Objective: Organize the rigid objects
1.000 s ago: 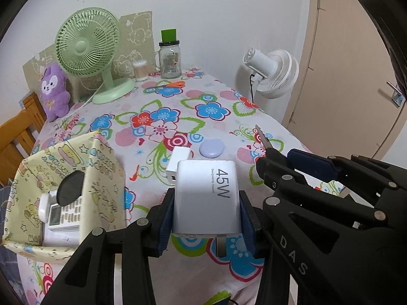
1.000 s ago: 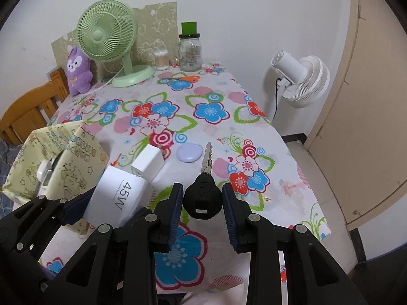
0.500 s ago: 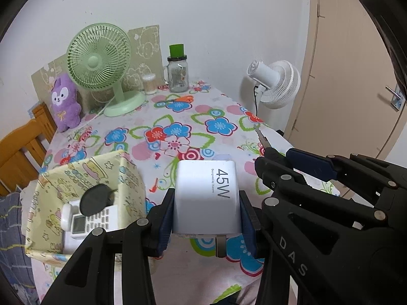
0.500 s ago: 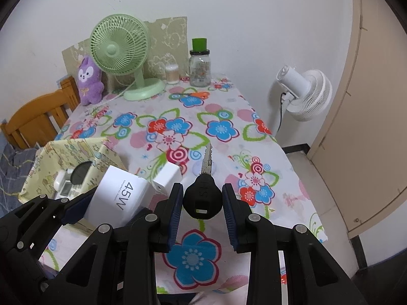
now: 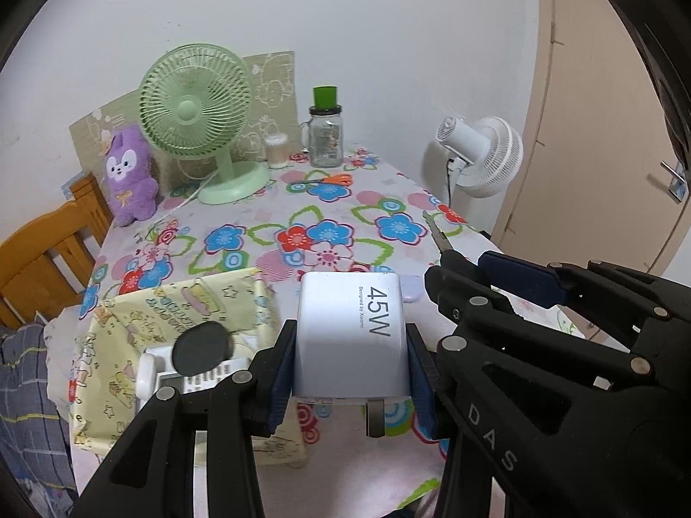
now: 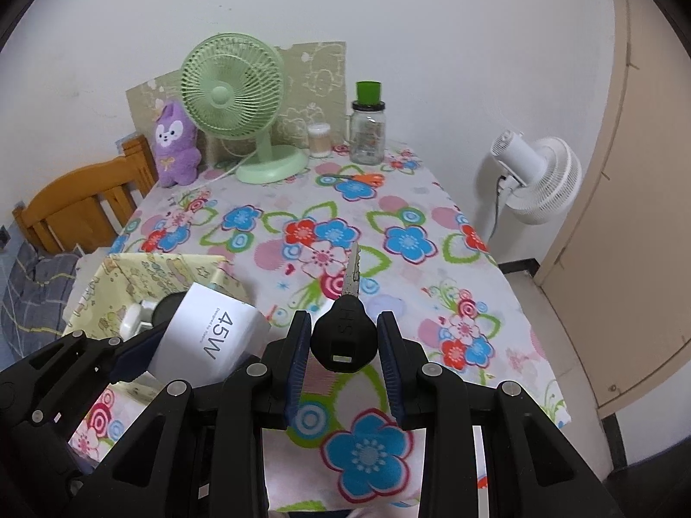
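Aloft: left gripper (image 5: 350, 371) clamps charger (image 5: 352, 336) | right gripper (image 6: 343, 352) clamps key (image 6: 344, 330)

Soft, even indoor light fills both my wrist views; fisheye lenses bow the door frame (image 6: 622, 138) and blacken the corners, with faint shadows and focus sharp throughout.
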Action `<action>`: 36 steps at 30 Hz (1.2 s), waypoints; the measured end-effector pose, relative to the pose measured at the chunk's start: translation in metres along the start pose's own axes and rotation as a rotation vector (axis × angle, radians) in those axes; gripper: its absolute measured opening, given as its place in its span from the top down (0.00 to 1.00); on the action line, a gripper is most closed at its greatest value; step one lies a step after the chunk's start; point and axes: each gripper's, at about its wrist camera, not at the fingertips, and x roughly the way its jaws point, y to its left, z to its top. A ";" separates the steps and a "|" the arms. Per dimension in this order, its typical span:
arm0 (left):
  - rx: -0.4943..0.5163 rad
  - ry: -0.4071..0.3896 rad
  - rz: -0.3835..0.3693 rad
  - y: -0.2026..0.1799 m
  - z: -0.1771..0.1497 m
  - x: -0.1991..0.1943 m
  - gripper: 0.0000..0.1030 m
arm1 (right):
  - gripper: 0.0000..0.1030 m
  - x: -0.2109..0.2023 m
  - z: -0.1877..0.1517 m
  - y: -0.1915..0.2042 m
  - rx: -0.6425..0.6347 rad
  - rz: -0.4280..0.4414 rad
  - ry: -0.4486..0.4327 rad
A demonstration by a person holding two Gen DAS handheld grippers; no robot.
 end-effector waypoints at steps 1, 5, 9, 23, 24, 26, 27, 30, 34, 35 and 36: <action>-0.003 0.000 0.004 0.003 0.000 -0.001 0.54 | 0.67 0.001 0.001 0.004 -0.005 0.005 0.001; -0.018 0.001 0.019 0.018 0.000 -0.003 0.54 | 0.67 0.004 0.007 0.019 -0.025 0.030 0.002; -0.034 0.000 0.029 0.033 -0.001 -0.004 0.54 | 0.67 0.008 0.011 0.034 -0.044 0.043 0.002; -0.090 0.001 0.042 0.080 -0.006 0.004 0.54 | 0.67 0.028 0.023 0.079 -0.093 0.055 0.018; -0.093 0.003 0.044 0.083 -0.006 0.005 0.54 | 0.67 0.030 0.024 0.082 -0.096 0.058 0.019; -0.104 0.006 0.046 0.090 -0.008 0.007 0.54 | 0.67 0.034 0.025 0.089 -0.106 0.064 0.025; -0.114 0.009 0.049 0.095 -0.009 0.008 0.54 | 0.67 0.037 0.025 0.092 -0.112 0.067 0.029; -0.131 0.019 0.051 0.104 -0.013 0.011 0.54 | 0.67 0.044 0.025 0.101 -0.126 0.079 0.041; -0.146 0.034 0.062 0.114 -0.016 0.016 0.54 | 0.67 0.054 0.023 0.113 -0.138 0.098 0.058; -0.151 0.037 0.064 0.117 -0.017 0.017 0.54 | 0.67 0.055 0.023 0.116 -0.142 0.102 0.062; -0.156 0.042 0.067 0.120 -0.018 0.018 0.54 | 0.67 0.058 0.023 0.119 -0.146 0.106 0.066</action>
